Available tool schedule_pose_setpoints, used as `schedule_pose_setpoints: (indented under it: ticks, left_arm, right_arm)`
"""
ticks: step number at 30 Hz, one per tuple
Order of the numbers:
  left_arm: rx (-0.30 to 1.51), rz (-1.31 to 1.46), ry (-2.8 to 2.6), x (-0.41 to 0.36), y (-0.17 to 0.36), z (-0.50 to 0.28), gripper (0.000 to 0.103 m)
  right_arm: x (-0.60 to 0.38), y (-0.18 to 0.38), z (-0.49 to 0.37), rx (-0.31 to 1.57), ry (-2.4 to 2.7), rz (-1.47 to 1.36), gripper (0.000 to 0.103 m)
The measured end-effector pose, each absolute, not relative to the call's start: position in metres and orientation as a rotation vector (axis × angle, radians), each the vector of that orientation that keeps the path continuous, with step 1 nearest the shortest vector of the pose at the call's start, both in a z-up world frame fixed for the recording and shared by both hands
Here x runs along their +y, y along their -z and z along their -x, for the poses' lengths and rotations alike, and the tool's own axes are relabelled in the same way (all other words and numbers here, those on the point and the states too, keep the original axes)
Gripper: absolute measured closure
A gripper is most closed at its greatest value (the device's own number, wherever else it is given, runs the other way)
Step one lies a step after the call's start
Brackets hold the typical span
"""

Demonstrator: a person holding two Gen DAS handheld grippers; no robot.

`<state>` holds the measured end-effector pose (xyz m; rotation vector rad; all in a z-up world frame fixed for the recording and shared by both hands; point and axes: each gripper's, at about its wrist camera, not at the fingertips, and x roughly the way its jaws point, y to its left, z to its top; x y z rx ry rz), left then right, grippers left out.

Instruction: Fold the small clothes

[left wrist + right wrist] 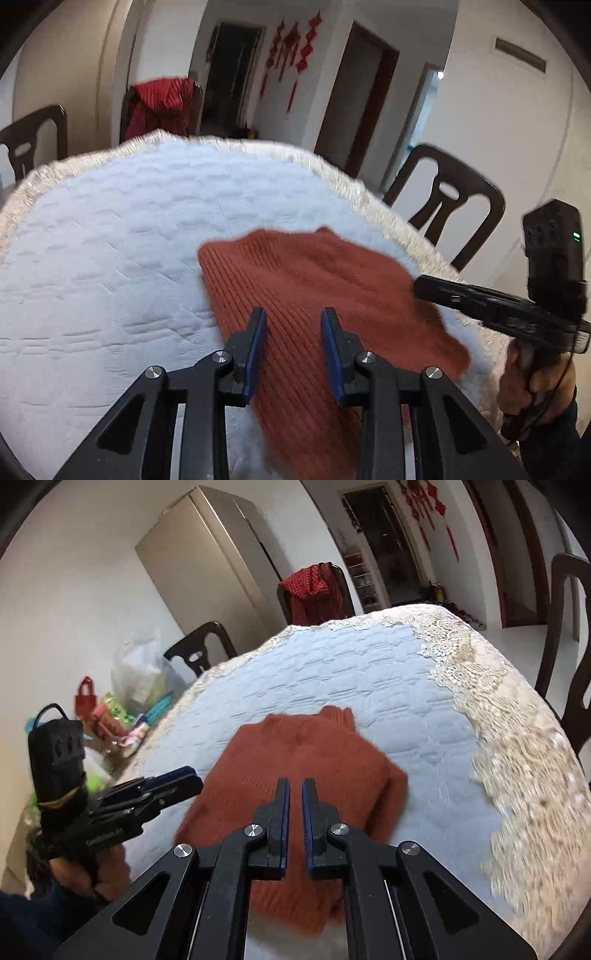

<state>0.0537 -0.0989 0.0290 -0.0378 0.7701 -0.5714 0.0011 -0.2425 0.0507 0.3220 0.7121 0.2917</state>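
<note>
On the table point(424, 709) a soft, limp sweater point(306, 764) is best pinched at an edge; left gripper point(293, 325) gaped empty, right gripper point(295, 794) nearly closed, empty.

The left claw point(192, 781) body bears blurred white lettering, unreadable.

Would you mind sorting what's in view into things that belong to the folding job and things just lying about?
Job: rust-red knitted sweater, left claw, right claw, quilted table cover.
Lying about: red garment on chair, bags and clutter, refrigerator.
</note>
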Motion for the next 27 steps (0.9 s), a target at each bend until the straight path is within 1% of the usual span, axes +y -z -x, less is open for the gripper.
schedule_pose_setpoints:
  ticks: [2, 3, 5, 9, 12, 15, 17, 19, 23, 27]
  left_arm:
    - [0.771, 0.031, 0.560, -0.103, -0.019, -0.054, 0.070]
    - [0.765, 0.017, 0.558, -0.105, -0.020, -0.051, 0.070]
    - [0.761, 0.010, 0.565, -0.106, -0.025, -0.049, 0.070]
    - [0.756, 0.028, 0.550, -0.105, -0.029, -0.064, 0.070]
    - [0.768, 0.045, 0.541, -0.107, -0.025, -0.080, 0.070]
    - [0.824, 0.034, 0.543, -0.113, -0.012, -0.090, 0.070]
    - [0.809, 0.018, 0.535, -0.114, -0.015, -0.083, 0.070]
    - [0.791, 0.032, 0.544, -0.107, -0.024, -0.073, 0.070]
    - [0.757, 0.037, 0.548, -0.092, -0.040, -0.047, 0.070]
    - [0.750, 0.040, 0.574, -0.079, -0.044, -0.017, 0.070]
  right_arm:
    - [-0.245, -0.029, -0.018, 0.796, -0.232, -0.309, 0.097]
    - [-0.254, -0.019, -0.019, 0.784, -0.239, -0.354, 0.097]
    - [-0.264, -0.017, -0.016, 0.783, -0.246, -0.411, 0.097]
    - [-0.270, -0.024, -0.016, 0.790, -0.239, -0.436, 0.097]
    - [-0.270, -0.032, -0.027, 0.764, -0.221, -0.403, 0.096]
    - [-0.271, -0.017, -0.048, 0.827, -0.187, -0.383, 0.095]
    - [-0.275, -0.013, -0.049, 0.820, -0.196, -0.396, 0.096]
    - [-0.279, -0.017, -0.043, 0.812, -0.197, -0.418, 0.096]
    - [-0.272, -0.041, -0.013, 0.758, -0.212, -0.355, 0.095]
    - [-0.252, -0.058, 0.027, 0.711, -0.298, -0.271, 0.095]
